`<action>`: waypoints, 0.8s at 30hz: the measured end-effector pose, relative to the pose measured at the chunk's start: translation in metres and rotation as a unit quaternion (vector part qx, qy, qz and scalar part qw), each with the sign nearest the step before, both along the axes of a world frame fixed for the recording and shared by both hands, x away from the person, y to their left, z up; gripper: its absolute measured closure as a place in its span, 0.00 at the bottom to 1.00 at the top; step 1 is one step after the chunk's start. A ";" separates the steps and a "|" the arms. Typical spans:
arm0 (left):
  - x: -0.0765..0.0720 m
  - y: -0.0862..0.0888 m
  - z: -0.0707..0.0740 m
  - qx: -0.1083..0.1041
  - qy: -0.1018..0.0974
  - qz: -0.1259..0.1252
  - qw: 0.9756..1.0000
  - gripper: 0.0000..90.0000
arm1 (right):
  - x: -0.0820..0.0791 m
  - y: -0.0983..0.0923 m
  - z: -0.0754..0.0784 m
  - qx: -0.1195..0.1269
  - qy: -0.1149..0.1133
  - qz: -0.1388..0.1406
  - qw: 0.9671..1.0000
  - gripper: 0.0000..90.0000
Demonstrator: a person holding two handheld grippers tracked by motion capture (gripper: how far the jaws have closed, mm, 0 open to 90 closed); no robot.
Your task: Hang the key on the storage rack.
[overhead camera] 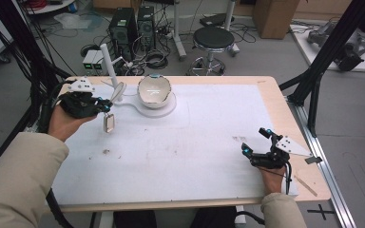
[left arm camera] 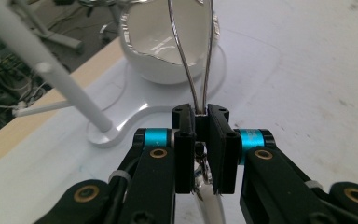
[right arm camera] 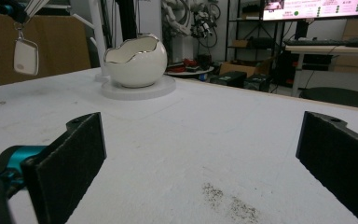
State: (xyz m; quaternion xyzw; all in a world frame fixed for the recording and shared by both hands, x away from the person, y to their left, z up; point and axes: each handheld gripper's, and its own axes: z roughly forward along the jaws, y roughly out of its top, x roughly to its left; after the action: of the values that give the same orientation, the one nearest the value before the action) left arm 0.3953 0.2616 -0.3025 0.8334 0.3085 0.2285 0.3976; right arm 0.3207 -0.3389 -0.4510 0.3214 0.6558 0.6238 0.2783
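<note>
The left gripper point(left arm camera: 201, 140) pinches a thin wire loop point(left arm camera: 196, 56) — the high view adds a white tag point(overhead camera: 109, 122) dangling near the glossy, egg-shaped bowl point(overhead camera: 154, 90). The right gripper point(overhead camera: 256, 144) gapes wide, empty.

— What sort of room am I looking into?

— A robotics lab, I'd say. From the high view I see two black computer towers point(overhead camera: 132, 26) standing on the grey floor, with loose cables point(overhead camera: 154, 59) coiled around them.

— Anything else?

— A round black stool point(overhead camera: 213, 40) behind the worktop point(overhead camera: 275, 102), cardboard boxes point(overhead camera: 275, 16) by the far wall, and black metal frame struts point(overhead camera: 330, 45) on both sides. In the right gripper view I see robot arms point(right arm camera: 191, 21) on racks at the back, a wall screen point(right arm camera: 312, 8) showing slides, and a desk with a keyboard point(right arm camera: 328, 43).

— So not a home.

— No, a working lab.
</note>
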 end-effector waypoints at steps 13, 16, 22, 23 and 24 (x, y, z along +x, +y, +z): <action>0.014 0.013 -0.006 -0.017 -0.015 0.117 0.993 0.90 | 0.000 0.000 0.000 0.000 -0.001 -0.001 1.000 0.01; 0.019 0.014 -0.009 -0.013 -0.015 0.141 0.990 0.90 | 0.000 0.000 0.000 0.000 0.000 0.000 1.000 0.01; 0.025 0.014 -0.013 -0.011 -0.013 0.153 0.988 0.90 | 0.000 0.000 0.000 0.001 0.002 -0.001 1.000 0.01; 0.025 0.014 -0.013 -0.011 -0.013 0.153 0.988 0.90 | -0.001 0.000 0.000 0.002 0.006 -0.001 1.000 0.01; 0.027 0.014 -0.015 -0.008 -0.013 0.154 0.988 0.90 | 0.000 0.000 0.000 0.002 0.004 -0.001 1.000 0.01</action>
State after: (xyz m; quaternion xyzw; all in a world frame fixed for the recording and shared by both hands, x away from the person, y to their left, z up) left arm 0.4225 0.2752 -0.3172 0.7698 0.4296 0.2951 0.3685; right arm 0.3202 -0.3389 -0.4510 0.3250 0.6554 0.6234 0.2762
